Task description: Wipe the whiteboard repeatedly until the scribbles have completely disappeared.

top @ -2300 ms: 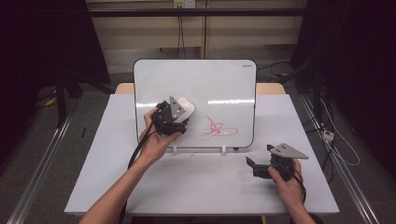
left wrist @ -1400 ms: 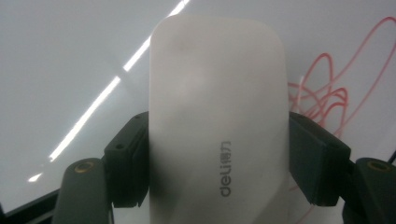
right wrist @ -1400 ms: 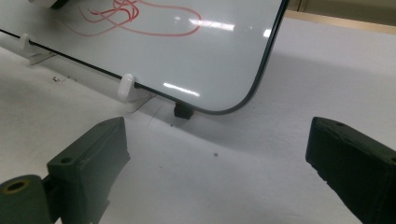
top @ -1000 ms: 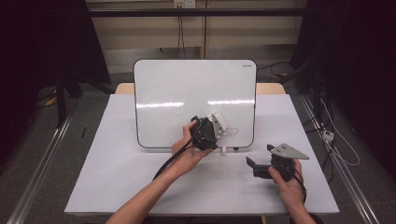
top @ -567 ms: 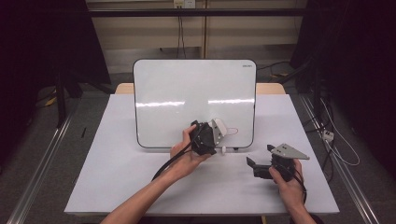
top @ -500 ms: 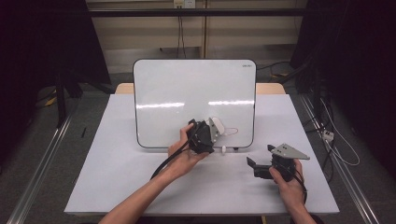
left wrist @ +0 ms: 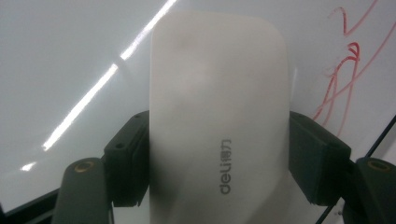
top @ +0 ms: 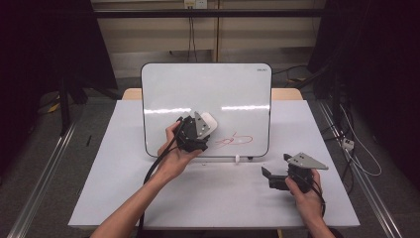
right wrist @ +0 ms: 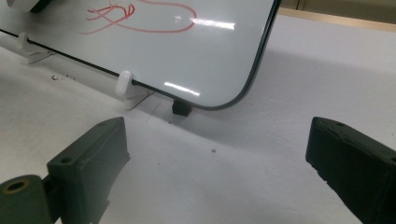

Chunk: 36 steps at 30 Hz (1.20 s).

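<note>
Just to the right of my left hand-held gripper (top: pixel 205 130), which is clenched on the white eraser (left wrist: pixel 218 116) against the whiteboard (top: pixel 208 89), lies the red scribble (top: pixel 234 141), running sideways, with my open right hand-held gripper (top: pixel 267 177) farther off.

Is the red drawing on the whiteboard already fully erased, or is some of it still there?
Not fully erased. Red scribbles remain on the whiteboard, beside the white eraser that the left gripper clamps between its jaws.
</note>
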### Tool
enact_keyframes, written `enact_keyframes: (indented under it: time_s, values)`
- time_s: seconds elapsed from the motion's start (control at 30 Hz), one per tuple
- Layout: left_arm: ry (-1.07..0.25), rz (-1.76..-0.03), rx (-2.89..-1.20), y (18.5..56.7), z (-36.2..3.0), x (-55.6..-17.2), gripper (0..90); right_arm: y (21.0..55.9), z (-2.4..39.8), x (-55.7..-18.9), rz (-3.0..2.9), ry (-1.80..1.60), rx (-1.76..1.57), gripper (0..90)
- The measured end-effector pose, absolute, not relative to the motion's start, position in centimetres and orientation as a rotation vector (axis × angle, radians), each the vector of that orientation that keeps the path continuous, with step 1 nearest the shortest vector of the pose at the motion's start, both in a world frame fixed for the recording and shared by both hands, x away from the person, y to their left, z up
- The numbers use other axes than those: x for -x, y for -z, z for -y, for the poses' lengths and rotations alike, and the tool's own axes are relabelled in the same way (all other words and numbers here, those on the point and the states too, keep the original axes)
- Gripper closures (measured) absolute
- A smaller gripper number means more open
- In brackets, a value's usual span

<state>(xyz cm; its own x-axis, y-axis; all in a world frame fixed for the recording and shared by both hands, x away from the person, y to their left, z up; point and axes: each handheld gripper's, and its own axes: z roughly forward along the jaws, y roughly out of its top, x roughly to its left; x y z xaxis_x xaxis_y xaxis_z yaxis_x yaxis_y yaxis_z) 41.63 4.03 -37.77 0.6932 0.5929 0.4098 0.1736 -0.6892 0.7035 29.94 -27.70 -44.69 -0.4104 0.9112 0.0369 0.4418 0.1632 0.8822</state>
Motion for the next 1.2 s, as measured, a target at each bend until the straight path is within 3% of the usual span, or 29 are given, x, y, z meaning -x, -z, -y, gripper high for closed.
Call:
enact_keyframes:
  time_s: [0.2,0.87,1.2]
  values:
    - [-0.833,-0.654,-2.216,38.3,-3.4,-41.2,30.0,44.7,27.6,-30.0,-1.932,-1.190,-1.268,5.8]
    - [-0.845,-0.467,-2.300,40.1,4.0,-39.3,29.9,44.6,27.7,-29.9,-1.928,-1.197,-1.269,5.9]
    - [-0.807,-0.422,-2.308,40.0,3.5,-39.4,29.4,44.6,27.9,-29.8,-1.927,-1.198,-1.272,5.8]
